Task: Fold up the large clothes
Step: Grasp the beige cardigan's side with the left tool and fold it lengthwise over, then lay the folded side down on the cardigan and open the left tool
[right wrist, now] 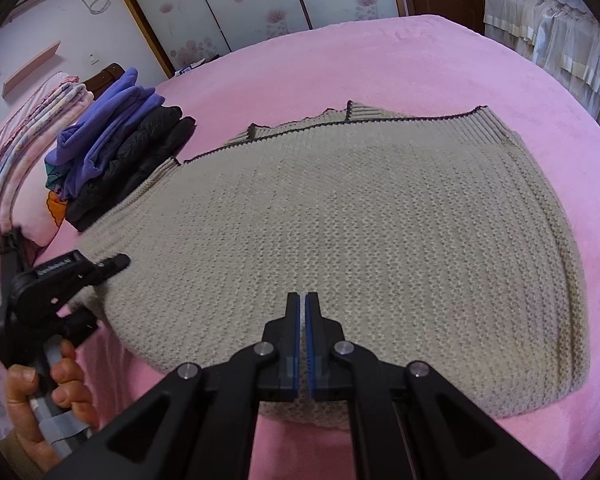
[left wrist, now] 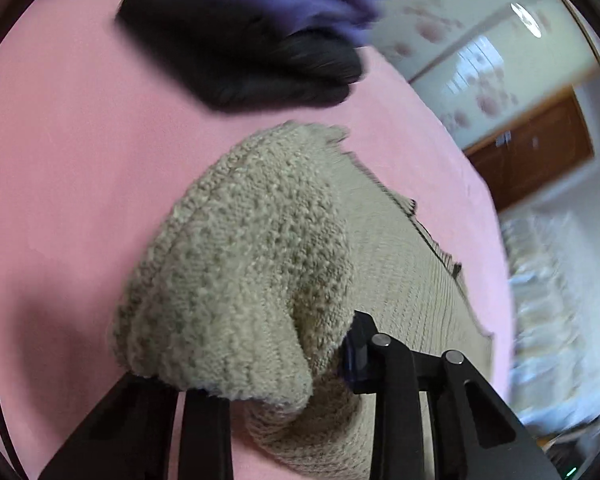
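A beige knit sweater [right wrist: 360, 232] with dark-trimmed ribbed hem lies spread flat on the pink bed [right wrist: 440, 64]. My right gripper [right wrist: 303, 304] hovers over its near edge, jaws closed together with nothing between them. My left gripper [right wrist: 112, 266] is at the sweater's left edge, held by a hand. In the left wrist view, a bunched fold of the sweater [left wrist: 240, 264] fills the space between the left gripper's fingers [left wrist: 360, 356], which are shut on it.
A pile of folded clothes, purple [right wrist: 112, 128] on black [right wrist: 140, 160], sits at the bed's left next to the sweater; it also shows in the left wrist view [left wrist: 252, 48]. Folded bedding [right wrist: 32, 120] lies further left. Wardrobe doors and a curtain stand behind.
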`<state>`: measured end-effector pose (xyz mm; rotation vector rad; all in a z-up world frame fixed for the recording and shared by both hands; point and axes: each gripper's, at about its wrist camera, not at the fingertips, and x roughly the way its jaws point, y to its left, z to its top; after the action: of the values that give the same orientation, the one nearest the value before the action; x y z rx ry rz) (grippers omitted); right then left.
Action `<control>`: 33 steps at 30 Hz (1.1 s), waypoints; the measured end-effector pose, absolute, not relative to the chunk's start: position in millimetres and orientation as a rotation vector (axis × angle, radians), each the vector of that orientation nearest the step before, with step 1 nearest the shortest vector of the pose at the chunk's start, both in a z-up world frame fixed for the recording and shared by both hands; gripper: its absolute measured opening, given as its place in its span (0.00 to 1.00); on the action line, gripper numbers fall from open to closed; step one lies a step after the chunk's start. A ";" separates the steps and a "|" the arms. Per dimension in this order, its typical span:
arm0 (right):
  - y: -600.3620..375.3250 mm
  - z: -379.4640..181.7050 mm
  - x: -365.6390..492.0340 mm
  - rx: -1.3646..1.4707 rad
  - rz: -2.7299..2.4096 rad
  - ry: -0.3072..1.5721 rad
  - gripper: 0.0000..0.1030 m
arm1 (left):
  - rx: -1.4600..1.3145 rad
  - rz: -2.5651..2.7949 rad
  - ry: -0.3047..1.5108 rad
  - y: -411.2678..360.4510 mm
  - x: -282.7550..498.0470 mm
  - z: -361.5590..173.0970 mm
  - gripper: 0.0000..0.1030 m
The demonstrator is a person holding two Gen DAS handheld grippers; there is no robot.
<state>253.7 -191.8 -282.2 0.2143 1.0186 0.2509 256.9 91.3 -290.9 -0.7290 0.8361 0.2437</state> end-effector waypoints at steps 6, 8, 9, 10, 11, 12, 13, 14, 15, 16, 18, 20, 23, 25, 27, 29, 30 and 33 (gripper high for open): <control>-209.8 -276.3 251.3 0.255 0.218 1.004 0.02 | -0.390 0.214 0.785 30.9 278.9 -233.0 0.25; -221.1 -273.3 250.4 0.273 0.195 0.995 0.02 | -0.276 0.193 0.772 1.9 287.8 -216.7 0.24; -229.9 -271.4 250.0 0.286 0.175 0.990 0.02 | -0.250 0.178 0.764 -10.9 289.0 -210.1 0.24; -239.6 -269.4 249.4 0.303 0.155 0.983 0.02 | -0.209 0.153 0.755 -27.5 293.5 -204.2 0.24; -248.9 -267.5 248.2 0.316 0.133 0.976 0.02 | -0.160 0.127 0.746 -46.6 298.0 -199.1 0.23; -262.8 -264.9 246.6 0.333 0.102 0.966 0.02 | -0.126 0.106 0.738 -61.5 300.8 -195.6 0.23; -272.2 -262.9 244.8 0.345 0.081 0.959 0.02 | -0.080 0.076 0.726 -82.0 302.4 -192.3 0.23; -281.8 -261.3 242.7 0.356 0.059 0.952 0.02 | -0.041 0.036 0.715 -103.0 303.5 -190.1 0.23; -296.6 -259.0 239.6 0.371 0.025 0.941 0.02 | -0.017 0.005 0.708 -117.3 302.4 -189.9 0.23; -305.7 -257.6 236.9 0.378 0.004 0.934 0.02 | 0.015 -0.042 0.701 -137.8 301.4 -189.9 0.23; -327.6 -255.4 230.5 0.388 -0.049 0.920 0.02 | 0.057 -0.131 0.701 -172.6 298.1 -193.3 0.23; -349.1 -254.8 223.7 0.392 -0.101 0.912 0.02 | 0.079 -0.226 0.739 -205.8 296.4 -205.4 0.23; -379.4 -259.0 214.3 0.389 -0.185 0.923 0.03 | 0.205 -0.300 0.810 -247.8 292.0 -233.2 0.24; -396.4 -263.8 206.9 0.379 -0.237 0.938 0.03 | 0.294 -0.343 0.883 -269.5 288.1 -260.5 0.24; -406.7 -268.8 202.0 0.376 -0.263 0.956 0.03 | 0.348 -0.349 0.897 -275.7 281.9 -275.7 0.30; -412.4 -272.3 199.1 0.383 -0.269 0.967 0.02 | 0.357 -0.395 0.885 -275.1 275.8 -278.1 0.37; -412.9 -273.3 198.2 0.382 -0.265 0.972 0.02 | 0.344 -0.415 0.881 -273.0 274.9 -275.8 0.47; -409.3 -272.1 200.9 0.387 -0.240 0.977 0.02 | 0.255 -0.507 0.858 -262.0 261.2 -259.8 0.69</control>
<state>200.9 -409.3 -272.1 0.3870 0.9766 -0.2402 261.2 -262.0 -259.8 0.2551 0.8579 -0.5073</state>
